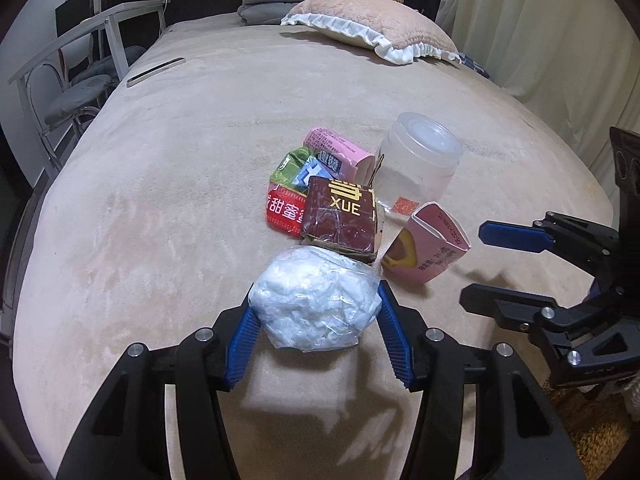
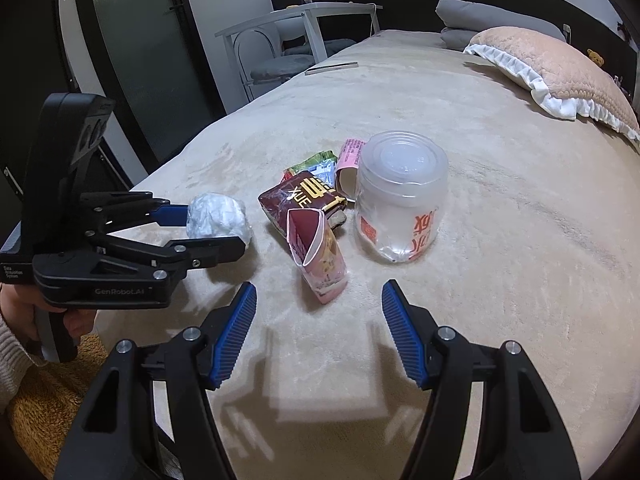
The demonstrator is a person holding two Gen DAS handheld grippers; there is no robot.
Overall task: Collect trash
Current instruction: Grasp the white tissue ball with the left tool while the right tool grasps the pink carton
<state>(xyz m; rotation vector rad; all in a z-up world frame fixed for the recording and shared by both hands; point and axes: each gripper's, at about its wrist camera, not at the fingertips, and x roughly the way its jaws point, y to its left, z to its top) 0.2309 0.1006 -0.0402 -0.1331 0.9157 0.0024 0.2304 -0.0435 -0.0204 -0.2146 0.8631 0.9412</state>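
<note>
Blue-padded left tongs [image 1: 316,312] clench a crumpled clear plastic bag [image 1: 316,304] near the bed's [image 1: 160,200] front edge. Right tongs [image 2: 320,320] gape empty, just short of a pink carton [image 2: 320,256].

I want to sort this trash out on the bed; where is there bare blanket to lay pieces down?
Free: the wide stretch of blanket between the trash pile and the bed's table-side edge, and the stretch between the plastic jar and the pillow. Crowded: wrappers, the dark XUE pack and pink carton bunch beside the jar.
</note>
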